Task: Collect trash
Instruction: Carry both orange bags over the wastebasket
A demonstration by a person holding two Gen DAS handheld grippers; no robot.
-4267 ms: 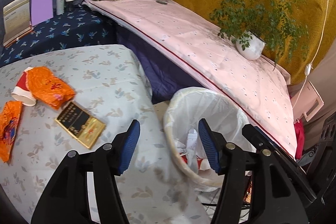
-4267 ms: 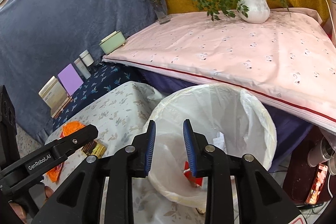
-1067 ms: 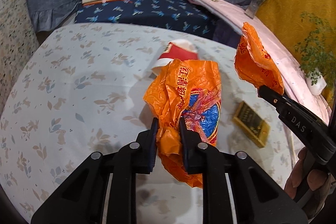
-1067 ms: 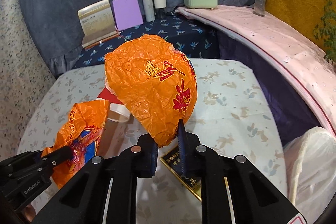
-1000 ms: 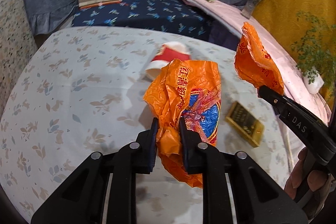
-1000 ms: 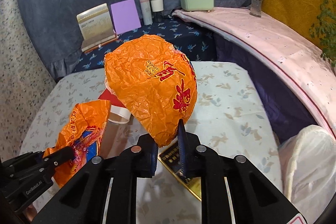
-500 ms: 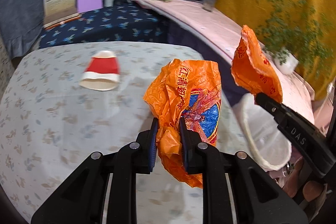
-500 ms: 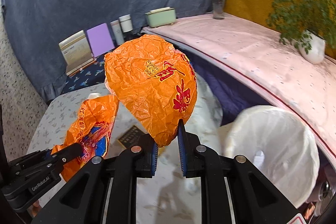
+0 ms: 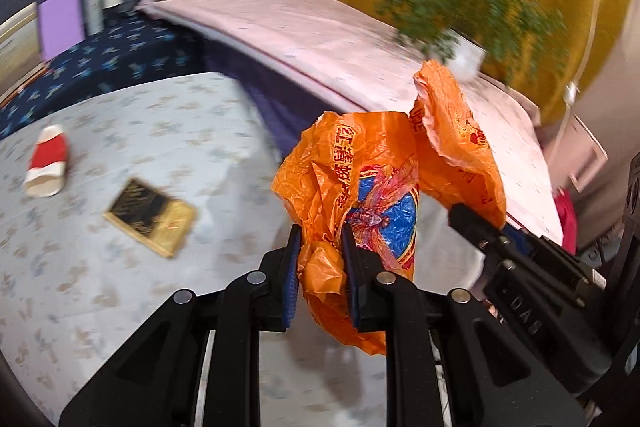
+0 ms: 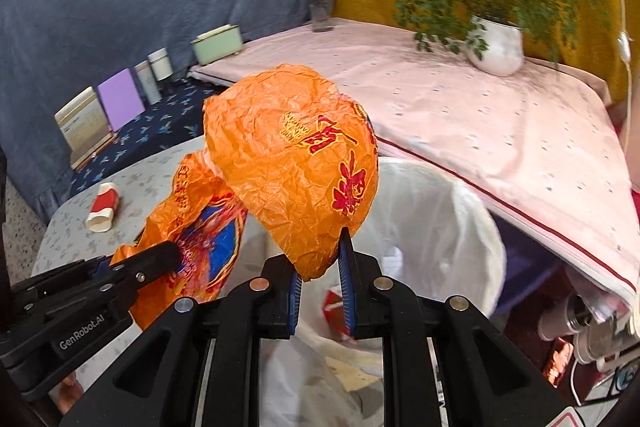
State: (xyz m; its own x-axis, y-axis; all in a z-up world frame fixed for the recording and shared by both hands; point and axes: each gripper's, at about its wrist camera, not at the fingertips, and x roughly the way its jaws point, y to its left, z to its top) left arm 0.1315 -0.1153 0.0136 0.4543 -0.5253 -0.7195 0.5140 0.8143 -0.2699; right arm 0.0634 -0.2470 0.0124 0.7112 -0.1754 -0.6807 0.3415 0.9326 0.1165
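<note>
Left gripper [image 9: 319, 263] jaws clenched on the blue-print wrapper [image 9: 360, 187], right gripper [image 10: 319, 279] jaws on the crumpled wrapper [image 10: 296, 163]; both at the bin [image 10: 452, 211]. Risk: light film clings to the pads or drifts past the rim on release.

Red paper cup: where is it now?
Left wrist view, far left: the red paper cup lies on its side on the floral tablecloth, beyond the gold box.

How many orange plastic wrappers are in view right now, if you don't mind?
2: blue-printed wrapper clamped in the left gripper; plainer wrapper in the right gripper by the bin.
</note>
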